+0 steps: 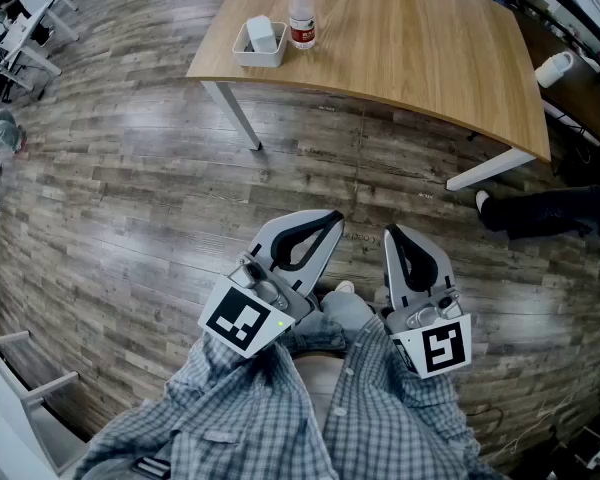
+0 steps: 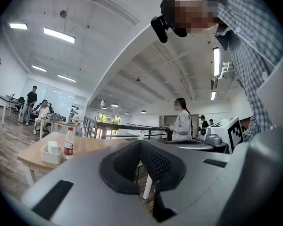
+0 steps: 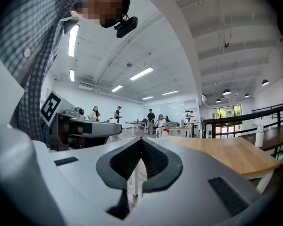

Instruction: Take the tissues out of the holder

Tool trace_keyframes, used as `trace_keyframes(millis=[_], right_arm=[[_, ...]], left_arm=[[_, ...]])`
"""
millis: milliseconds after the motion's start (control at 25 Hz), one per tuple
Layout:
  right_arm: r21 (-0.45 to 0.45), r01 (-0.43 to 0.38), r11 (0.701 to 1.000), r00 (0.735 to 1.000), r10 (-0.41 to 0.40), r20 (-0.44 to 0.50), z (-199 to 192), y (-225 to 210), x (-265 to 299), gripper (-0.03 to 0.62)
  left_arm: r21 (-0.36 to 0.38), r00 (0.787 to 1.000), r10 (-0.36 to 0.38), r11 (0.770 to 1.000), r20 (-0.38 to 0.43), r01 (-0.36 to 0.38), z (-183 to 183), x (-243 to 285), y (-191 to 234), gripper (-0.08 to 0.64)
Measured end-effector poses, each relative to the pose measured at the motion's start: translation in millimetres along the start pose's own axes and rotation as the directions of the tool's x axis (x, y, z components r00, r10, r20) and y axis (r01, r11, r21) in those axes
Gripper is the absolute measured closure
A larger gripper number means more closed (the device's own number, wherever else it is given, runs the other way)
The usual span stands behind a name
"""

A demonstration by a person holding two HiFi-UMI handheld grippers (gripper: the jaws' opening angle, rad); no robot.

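Observation:
A white holder (image 1: 259, 46) with a block of white tissues (image 1: 261, 33) in it stands near the left corner of the wooden table (image 1: 410, 43). It also shows small in the left gripper view, the holder (image 2: 51, 154) standing beside a bottle. Both grippers are held level close to the person's body, well short of the table. My left gripper (image 1: 335, 218) is shut with nothing in it, its tips (image 2: 140, 142) meeting. My right gripper (image 1: 391, 233) is shut and empty too, the pads (image 3: 141, 140) touching.
A clear bottle with a red cap and label (image 1: 301, 16) stands right beside the holder. Wooden floor lies between me and the table. A seated person's leg and shoe (image 1: 540, 211) are at the table's right end. White furniture (image 1: 25, 368) is at my left.

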State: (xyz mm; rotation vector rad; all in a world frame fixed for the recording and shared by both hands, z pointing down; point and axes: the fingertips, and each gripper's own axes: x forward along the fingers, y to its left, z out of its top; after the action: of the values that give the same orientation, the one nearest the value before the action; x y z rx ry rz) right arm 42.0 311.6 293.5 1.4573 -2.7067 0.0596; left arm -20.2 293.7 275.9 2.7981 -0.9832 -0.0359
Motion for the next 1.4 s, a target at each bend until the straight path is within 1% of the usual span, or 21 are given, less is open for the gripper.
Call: trace_keyframes(millis=[160, 280, 480, 720, 1040, 1120, 1280, 1400], right_arm=[[-0.003, -0.001, 1.0, 1.0, 0.001, 0.0, 1, 0, 0, 0.584], [-0.015, 0.001, 1.0, 1.0, -0.001, -0.009, -1, 1, -1, 0.584], [-0.012, 0.003, 1.0, 1.0, -0.003, -0.013, 0, 6, -3, 0.583], [-0.018, 0.023, 1.0, 0.999, -0.023, -0.045, -6, 7, -3, 0.584], [-0.034, 0.032, 0.999, 0.998, -0.034, -0.044, -3, 22, 6, 0.583], [-0.023, 0.039, 0.999, 0.998, -0.04, -0.047, -4, 27, 7, 0.584], [0.041, 0.072, 0.997, 0.997, -0.07, -0.033, -5, 29, 6, 0.583], [0.017, 0.085, 0.996, 0.996, -0.084, -0.041, -7, 32, 5, 0.584]], left_arm=[[0.028, 1.0, -0.005, 1.0, -0.015, 0.006, -1, -1, -2, 0.554], [0.035, 1.0, -0.012, 0.999, -0.017, 0.013, -2, -2, -4, 0.554], [0.032, 1.0, -0.017, 0.999, -0.02, 0.018, -2, -5, -6, 0.554], [0.03, 1.0, -0.014, 0.999, -0.012, 0.014, -1, -11, -3, 0.554], [0.029, 1.0, -0.003, 1.0, -0.007, 0.004, 2, -28, 13, 0.554], [0.028, 1.0, -0.002, 1.0, -0.005, 0.003, 2, -33, 17, 0.554], [0.028, 1.0, -0.008, 1.0, -0.003, 0.008, 1, -41, 22, 0.554], [0.029, 1.0, -0.016, 0.999, 0.0, 0.016, 0, -47, 24, 0.554]])
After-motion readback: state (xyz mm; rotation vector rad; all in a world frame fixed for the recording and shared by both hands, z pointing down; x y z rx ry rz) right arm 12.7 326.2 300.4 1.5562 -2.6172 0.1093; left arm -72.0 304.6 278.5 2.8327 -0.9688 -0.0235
